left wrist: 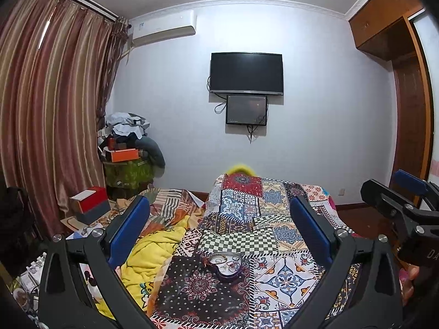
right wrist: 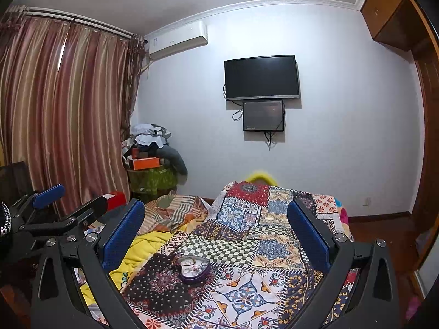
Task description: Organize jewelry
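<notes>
A: What colours are on the bed?
B: A patchwork quilt (left wrist: 247, 219) in red, blue, cream and green-and-white checks, over a yellow blanket (left wrist: 153, 249).
A: And the jewelry tray (right wrist: 193, 270)?
B: Dark purple. Curtains (left wrist: 55, 109) striped maroon and tan.
</notes>
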`<state>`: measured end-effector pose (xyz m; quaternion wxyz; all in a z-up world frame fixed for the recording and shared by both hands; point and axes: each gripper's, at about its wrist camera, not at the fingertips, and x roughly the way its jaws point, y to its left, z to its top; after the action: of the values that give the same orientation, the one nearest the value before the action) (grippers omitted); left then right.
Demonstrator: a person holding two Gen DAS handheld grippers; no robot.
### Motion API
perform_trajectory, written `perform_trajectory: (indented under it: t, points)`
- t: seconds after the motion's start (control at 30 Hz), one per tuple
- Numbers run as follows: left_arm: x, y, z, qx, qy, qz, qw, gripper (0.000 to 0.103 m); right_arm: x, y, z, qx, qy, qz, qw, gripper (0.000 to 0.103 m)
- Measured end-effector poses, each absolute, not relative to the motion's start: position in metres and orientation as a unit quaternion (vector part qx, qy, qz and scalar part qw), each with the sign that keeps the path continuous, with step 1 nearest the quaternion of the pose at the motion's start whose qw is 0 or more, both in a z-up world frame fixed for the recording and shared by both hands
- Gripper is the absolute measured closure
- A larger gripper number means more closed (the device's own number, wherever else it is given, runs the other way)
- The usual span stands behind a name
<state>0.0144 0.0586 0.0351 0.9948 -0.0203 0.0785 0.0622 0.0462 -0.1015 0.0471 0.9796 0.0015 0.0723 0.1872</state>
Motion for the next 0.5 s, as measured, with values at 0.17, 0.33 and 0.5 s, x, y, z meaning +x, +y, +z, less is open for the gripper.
perform_trajectory:
  t: [0.17,0.33,0.5]
  points:
    - [0.0153,0.0587,0.0340,-0.023,0.081,0.057,0.995,0.001,0.0460,-0.1019,0.0480,0.002,0.073,0.188,0.980,0.000]
    - [0.0160,0.0581,0.0342,-0.024,0.082,0.054,0.995,0.001,0.0468,-0.1015,0.0464,0.002,0.074,0.188,0.979,0.000]
    - [0.0182,0.0569,0.0344,-0.027,0.085,0.044,0.995,0.001,0.0464,-0.1027,0.0460,0.003,0.076,0.189,0.979,0.000]
